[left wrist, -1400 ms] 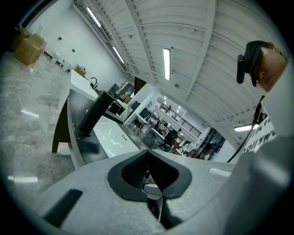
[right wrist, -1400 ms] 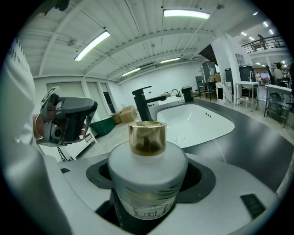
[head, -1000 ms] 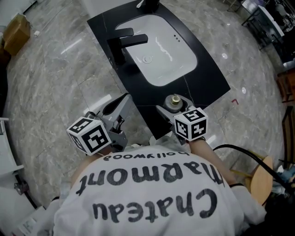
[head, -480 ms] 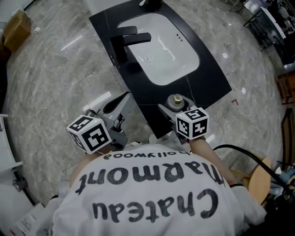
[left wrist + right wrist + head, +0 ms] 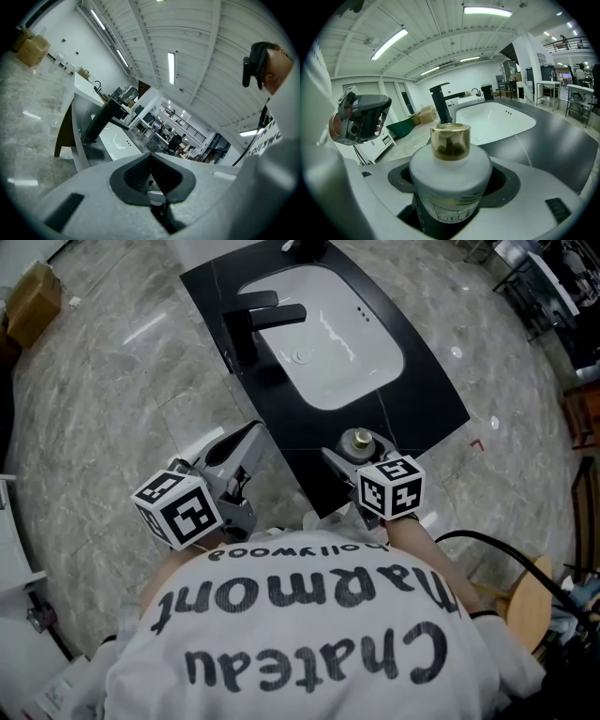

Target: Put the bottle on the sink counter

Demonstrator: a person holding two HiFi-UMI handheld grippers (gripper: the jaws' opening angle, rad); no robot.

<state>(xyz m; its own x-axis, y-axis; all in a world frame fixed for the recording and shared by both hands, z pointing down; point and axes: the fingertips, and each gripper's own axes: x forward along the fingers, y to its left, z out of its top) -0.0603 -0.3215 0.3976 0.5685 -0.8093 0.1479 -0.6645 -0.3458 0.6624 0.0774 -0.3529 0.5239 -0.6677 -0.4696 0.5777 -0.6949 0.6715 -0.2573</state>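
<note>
A white bottle with a gold cap [image 5: 357, 441] [image 5: 450, 174] stands upright between the jaws of my right gripper [image 5: 358, 452] [image 5: 452, 190], which is shut on its body. It is over the near end of the black sink counter [image 5: 427, 395] [image 5: 562, 138]; whether it rests on the counter I cannot tell. The white basin [image 5: 328, 343] [image 5: 497, 119] and black faucet [image 5: 261, 322] [image 5: 440, 103] lie beyond it. My left gripper [image 5: 246, 435] [image 5: 150, 161] is held left of the counter over the floor, its pads pressed together with nothing between them.
Grey marble floor [image 5: 112, 399] surrounds the counter. A cardboard box [image 5: 33, 294] sits far left, a black rack [image 5: 553, 282] at the upper right, and a wooden stool [image 5: 530, 607] and a black cable at the lower right. The person's white shirt fills the bottom.
Almost nothing: the left gripper has shifted slightly up and to the left. The right gripper still holds the bottle at the same spot over the counter's near end.
</note>
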